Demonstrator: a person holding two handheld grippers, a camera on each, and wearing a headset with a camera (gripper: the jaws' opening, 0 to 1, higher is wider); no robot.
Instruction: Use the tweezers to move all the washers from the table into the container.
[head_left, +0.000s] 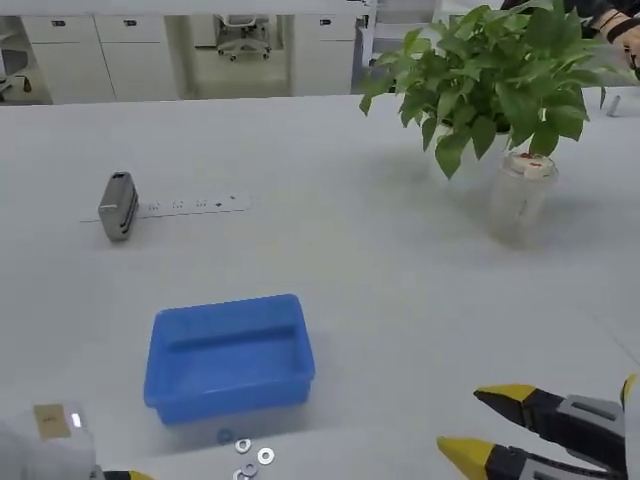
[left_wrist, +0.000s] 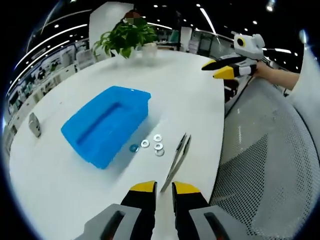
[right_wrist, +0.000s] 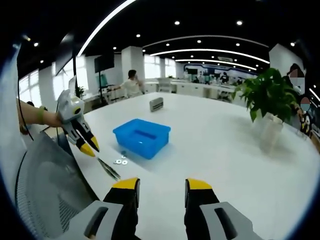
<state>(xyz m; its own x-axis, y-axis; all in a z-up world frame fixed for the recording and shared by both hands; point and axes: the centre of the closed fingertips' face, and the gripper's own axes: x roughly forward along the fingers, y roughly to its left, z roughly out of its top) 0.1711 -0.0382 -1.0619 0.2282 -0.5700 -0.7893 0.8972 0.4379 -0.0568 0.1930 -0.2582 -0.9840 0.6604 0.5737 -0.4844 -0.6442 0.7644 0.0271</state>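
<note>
1. Left gripper view: a few flat silver metal washers (left_wrist: 152, 144) lie loose on the white tabletop (left_wrist: 190, 95), just beside the blue rectangular plastic container (left_wrist: 107, 122), at its 4 o'clock.
2. The container looks empty, so I judge that no washer is moved yet.
3. The slim silver metal tweezers (left_wrist: 176, 160) lie flat at the washers' 4 o'clock, not picked up.
4. The left gripper (left_wrist: 165, 187) hovers at their near end, jaws narrowed to a slim gap, clamping nothing.
5. The right gripper (left_wrist: 210, 71), at 1 o'clock, is spread wide and empty.
</note>
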